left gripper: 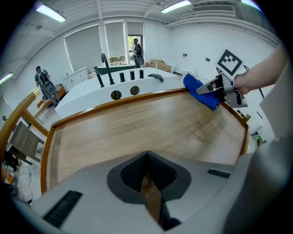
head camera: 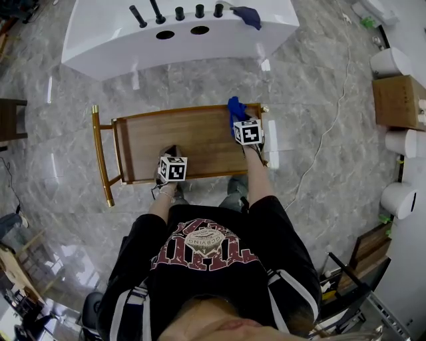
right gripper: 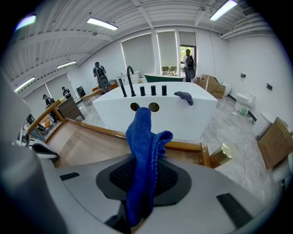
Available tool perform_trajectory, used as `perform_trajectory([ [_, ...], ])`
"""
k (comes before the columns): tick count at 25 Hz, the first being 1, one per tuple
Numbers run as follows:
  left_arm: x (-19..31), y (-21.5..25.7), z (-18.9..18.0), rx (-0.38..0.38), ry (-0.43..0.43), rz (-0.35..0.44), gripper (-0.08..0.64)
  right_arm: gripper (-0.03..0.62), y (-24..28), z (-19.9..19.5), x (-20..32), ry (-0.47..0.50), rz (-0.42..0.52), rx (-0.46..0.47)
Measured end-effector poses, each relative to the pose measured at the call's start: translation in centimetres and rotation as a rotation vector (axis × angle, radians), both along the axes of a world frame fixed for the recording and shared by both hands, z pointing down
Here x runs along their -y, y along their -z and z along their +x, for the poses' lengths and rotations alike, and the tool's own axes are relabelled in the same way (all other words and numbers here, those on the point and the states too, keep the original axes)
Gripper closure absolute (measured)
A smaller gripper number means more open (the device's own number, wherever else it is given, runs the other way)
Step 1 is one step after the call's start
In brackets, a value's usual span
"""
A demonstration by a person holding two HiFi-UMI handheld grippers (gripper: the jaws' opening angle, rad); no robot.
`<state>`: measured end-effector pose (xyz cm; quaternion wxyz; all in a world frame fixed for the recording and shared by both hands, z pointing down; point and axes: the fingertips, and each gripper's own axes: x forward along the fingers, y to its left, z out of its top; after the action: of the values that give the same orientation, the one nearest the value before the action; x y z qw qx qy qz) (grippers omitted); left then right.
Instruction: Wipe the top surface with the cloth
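right gripper [right gripper: 143, 192] clamped on the blue cloth [right gripper: 142, 146]; cloth sticks up out of the jaws. head view puts it at the far right corner of the wooden top [head camera: 193, 136], cloth down on the wood by the rim. left gripper [left gripper: 147, 180]: jaws together, nothing in them, low over the near edge of the top. beyond: white tub [head camera: 180, 33] with black taps [head camera: 157, 13], grey marble floor [head camera: 319, 133], cardboard box [head camera: 398, 100] at right.

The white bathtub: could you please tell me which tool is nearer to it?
Right. The right tool, holding the cloth, is at the far right corner of the table, closest to the bathtub; the left tool is at its near edge, farther away.
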<state>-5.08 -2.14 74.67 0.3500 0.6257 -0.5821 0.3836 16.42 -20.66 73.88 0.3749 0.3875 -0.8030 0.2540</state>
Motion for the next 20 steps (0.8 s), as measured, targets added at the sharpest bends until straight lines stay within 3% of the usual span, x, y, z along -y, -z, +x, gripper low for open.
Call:
perform_trajectory([
  [11,-0.1,0.1,0.1,0.001,-0.005,0.000,0.511,0.503,0.0,4.0,1.2,-0.078,-0.010,-0.034],
  [16,-0.1,0.1,0.1,0.000,-0.007,-0.005,0.511,0.503,0.5,5.3,1.7,-0.088,-0.008,-0.175],
  [20,-0.3,0.1,0.1,0.003,-0.005,-0.006,0.511,0.504,1.7,5.9,1.5,-0.096,-0.011,-0.200],
])
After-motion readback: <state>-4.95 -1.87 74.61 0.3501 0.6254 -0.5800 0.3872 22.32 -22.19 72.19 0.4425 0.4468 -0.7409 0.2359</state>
